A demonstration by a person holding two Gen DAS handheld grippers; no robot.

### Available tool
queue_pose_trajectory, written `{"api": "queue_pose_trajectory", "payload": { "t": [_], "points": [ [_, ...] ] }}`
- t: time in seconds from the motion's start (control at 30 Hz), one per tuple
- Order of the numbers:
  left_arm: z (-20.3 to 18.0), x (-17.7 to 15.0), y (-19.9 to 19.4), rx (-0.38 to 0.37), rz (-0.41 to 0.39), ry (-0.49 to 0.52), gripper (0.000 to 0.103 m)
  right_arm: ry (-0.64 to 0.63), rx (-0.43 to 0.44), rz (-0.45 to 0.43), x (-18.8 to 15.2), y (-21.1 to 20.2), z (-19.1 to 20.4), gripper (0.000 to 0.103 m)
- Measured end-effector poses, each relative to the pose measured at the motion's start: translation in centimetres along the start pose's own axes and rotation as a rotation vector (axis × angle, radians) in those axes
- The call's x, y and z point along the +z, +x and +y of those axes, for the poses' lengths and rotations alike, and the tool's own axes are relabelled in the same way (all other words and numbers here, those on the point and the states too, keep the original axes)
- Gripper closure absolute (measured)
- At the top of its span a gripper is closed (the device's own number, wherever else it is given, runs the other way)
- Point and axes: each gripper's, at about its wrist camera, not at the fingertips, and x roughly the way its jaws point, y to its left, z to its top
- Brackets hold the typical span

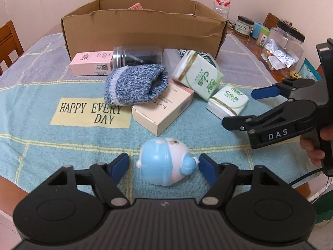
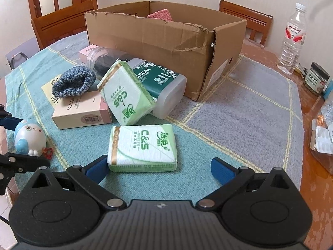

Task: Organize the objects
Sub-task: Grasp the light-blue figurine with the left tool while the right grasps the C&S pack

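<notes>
Tissue pack (image 2: 142, 146), soft and light near the desk's (image 2: 239, 108) front edge, lies between the wide-open, empty right tongs (image 2: 160, 168), best pinched across its short sides.

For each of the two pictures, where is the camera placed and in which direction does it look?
Left wrist view: sits on the left gripper, looks forward at the blue egg-shaped toy between its open fingers, with the cardboard box behind; the right gripper and a hand show at right.
Right wrist view: sits on the right gripper, looks at the flat tissue pack; the left gripper's fingers show at left.
Shared: toy, sock, tissue packs, box, water bottle.
</notes>
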Motion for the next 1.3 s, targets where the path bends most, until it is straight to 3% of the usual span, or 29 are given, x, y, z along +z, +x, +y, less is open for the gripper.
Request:
{"api": "queue_pose_trajectory", "payload": {
  "t": [0.17, 0.37, 0.77, 1.3],
  "points": [
    [0.4, 0.0, -0.1, -0.008, -0.016, -0.012, 0.045, -0.004, 0.006, 0.016, 0.3, 0.1, 0.2, 0.000],
    [0.7, 0.1, -0.1, -0.002, -0.022, -0.012, 0.046, -0.036, 0.030, 0.014, 0.9, 0.5, 1.2, 0.001],
    [0.9, 0.3, 0.1, -0.004, -0.024, -0.014, 0.046, -0.036, 0.025, 0.026, 2.1, 0.1, 1.7, 0.033],
    [1.8, 2.1, -0.1, -0.030, 0.057, -0.021, 0.048, -0.021, 0.016, 0.114, 2.9, -1.1, 1.3, 0.034]
  ]
}}
